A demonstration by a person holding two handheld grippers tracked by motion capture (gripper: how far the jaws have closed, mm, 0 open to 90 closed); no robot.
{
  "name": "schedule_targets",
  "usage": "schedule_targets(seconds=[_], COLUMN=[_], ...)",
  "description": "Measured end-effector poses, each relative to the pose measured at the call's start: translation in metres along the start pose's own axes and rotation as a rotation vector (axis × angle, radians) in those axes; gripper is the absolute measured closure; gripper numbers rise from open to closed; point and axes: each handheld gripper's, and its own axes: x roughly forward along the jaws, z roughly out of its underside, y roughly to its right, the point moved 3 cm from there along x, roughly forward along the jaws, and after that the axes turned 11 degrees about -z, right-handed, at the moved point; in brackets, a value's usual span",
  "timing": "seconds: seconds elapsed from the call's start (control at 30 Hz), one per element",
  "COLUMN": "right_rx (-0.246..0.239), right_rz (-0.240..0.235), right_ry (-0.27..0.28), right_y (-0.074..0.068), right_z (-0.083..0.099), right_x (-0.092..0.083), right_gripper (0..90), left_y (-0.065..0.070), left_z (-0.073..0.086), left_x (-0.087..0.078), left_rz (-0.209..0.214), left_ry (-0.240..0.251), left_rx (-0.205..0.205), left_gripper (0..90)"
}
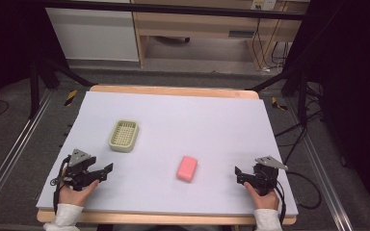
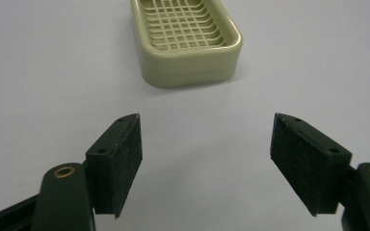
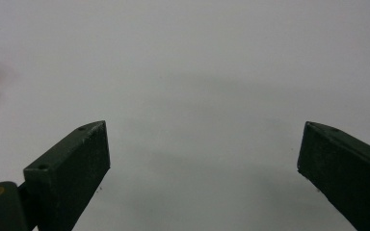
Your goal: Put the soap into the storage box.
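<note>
Resting at the near left corner of the pale lilac table sheet (image 1: 173,115), the left gripper (image 1: 103,170) stands open and empty, facing the cream slotted plastic soap dish (image 1: 124,135). Near right, the right gripper (image 1: 239,173) gapes empty; the pink rectangular soap bar (image 1: 187,168) lies between them.
</note>
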Motion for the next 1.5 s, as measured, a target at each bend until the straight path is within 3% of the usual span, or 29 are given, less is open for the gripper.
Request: schedule_targets(seconds=[0.77,1.17,1.5], right_rx=[-0.014,-0.009,-0.015], right_rz=[0.014,0.003,0.006], right_ry=[0.011,0.003,0.006], right_y=[-0.003,-0.005,-0.005], right_z=[0.0,0.0,0.0], right_x=[0.0,0.0,0.0], right_gripper=[4.9,5.2,4.9], left_y=[0.037,0.049,0.063], left_z=[-0.006,-0.014,-0.031], left_x=[0.003,0.004,0.005], left_rz=[0.066,0.072,0.099], left_ry=[-0.002,0.002,0.017], left_rx=[0.087,0.123,0.155], left_gripper=[24.1,23.2,22.6])
